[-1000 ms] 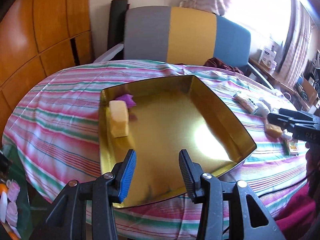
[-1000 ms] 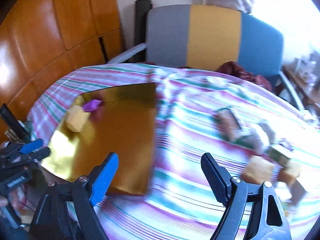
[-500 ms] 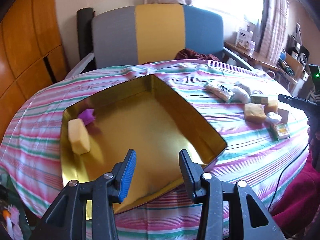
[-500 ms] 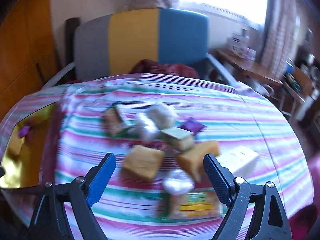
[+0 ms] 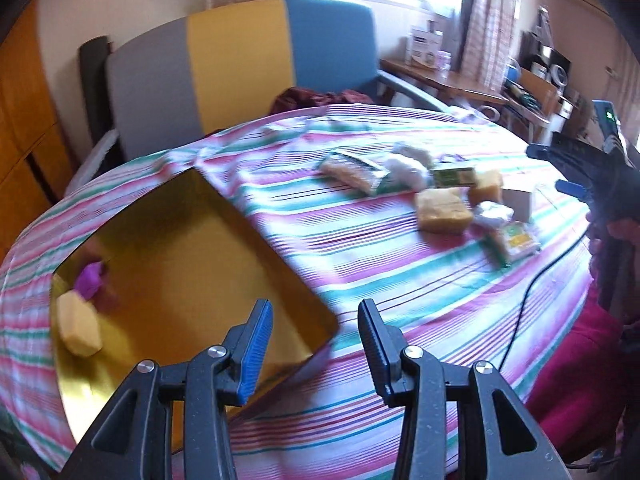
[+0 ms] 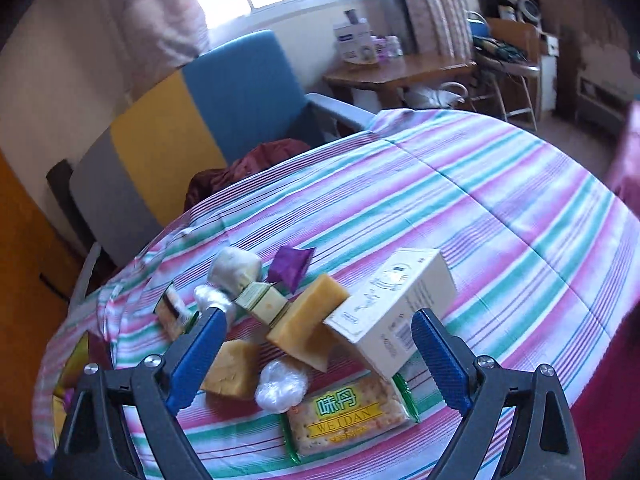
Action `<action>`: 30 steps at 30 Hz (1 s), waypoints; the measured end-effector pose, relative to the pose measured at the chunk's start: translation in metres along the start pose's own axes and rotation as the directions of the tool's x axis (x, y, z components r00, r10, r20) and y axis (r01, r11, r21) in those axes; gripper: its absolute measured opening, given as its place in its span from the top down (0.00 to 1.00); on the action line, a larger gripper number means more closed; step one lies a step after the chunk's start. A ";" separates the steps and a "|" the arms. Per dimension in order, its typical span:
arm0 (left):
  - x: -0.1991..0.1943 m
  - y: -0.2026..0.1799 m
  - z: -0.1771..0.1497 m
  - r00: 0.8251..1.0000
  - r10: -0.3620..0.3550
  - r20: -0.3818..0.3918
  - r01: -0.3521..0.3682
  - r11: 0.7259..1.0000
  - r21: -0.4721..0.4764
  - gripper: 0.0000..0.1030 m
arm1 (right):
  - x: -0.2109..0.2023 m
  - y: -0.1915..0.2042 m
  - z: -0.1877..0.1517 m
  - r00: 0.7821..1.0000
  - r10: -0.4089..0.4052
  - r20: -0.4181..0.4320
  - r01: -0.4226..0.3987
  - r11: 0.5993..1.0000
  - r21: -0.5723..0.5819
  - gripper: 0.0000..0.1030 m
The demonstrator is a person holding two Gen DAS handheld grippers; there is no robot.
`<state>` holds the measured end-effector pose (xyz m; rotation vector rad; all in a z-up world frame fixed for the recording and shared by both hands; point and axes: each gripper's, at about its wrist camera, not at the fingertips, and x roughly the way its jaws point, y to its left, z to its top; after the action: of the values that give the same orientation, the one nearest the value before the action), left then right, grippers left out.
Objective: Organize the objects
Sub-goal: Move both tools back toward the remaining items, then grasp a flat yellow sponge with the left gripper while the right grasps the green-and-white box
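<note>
Snacks sit heaped on the striped surface (image 6: 500,184): a white box (image 6: 394,312), a WEIDAN cracker pack (image 6: 346,420), two yellow sponge-like blocks (image 6: 308,324), a purple wrapper (image 6: 292,266) and some clear-wrapped white pieces (image 6: 280,386). The right gripper (image 6: 318,358) hangs just over this heap, its jaws wide and having just been opening, with nothing pressed between them. Well to the side lies the gold tray (image 5: 240,248), holding a pale yellow block (image 5: 78,324) and a purple piece (image 5: 90,280) in one corner. The left gripper (image 5: 314,344) hovers by the tray's near corner, jaws narrow and empty.
</note>
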<state>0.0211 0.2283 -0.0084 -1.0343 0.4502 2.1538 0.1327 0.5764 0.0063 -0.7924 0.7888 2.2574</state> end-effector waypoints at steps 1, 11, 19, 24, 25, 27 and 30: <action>0.002 -0.004 0.001 1.000 -0.011 -0.002 0.011 1.000 0.007 0.57 | 0.000 -0.004 0.000 1.000 -0.004 -0.002 0.004 1.000 0.020 0.08; 0.051 -0.047 0.023 0.974 -0.198 -0.113 0.198 0.980 -0.010 0.49 | 0.003 -0.040 0.001 0.998 0.043 -0.039 -0.033 0.974 0.225 0.08; 0.087 -0.086 0.047 0.952 -0.263 -0.158 0.271 0.962 0.030 0.22 | 0.006 -0.055 0.002 0.996 0.077 -0.045 -0.059 0.948 0.313 0.07; 0.112 -0.103 0.068 0.948 -0.265 -0.175 0.274 0.961 0.026 0.19 | 0.010 -0.062 0.002 0.994 0.091 -0.054 -0.066 0.931 0.358 0.05; 0.115 -0.105 0.072 0.949 -0.262 -0.174 0.270 0.962 0.026 0.18 | 0.010 -0.064 0.002 0.994 0.095 -0.056 -0.068 0.928 0.366 0.05; 0.122 -0.109 0.081 0.952 -0.258 -0.163 0.265 0.964 0.027 0.17 | 0.012 -0.066 0.001 0.993 0.103 -0.061 -0.072 0.921 0.383 0.04; 0.133 -0.116 0.095 0.954 -0.254 -0.157 0.261 0.965 0.027 0.15 | 0.016 -0.067 0.001 0.991 0.112 -0.071 -0.076 0.916 0.393 0.04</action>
<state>-0.0058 0.4209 -0.0549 -1.1686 0.4101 1.8335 0.1694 0.6250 -0.0264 -0.6801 1.2963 2.0551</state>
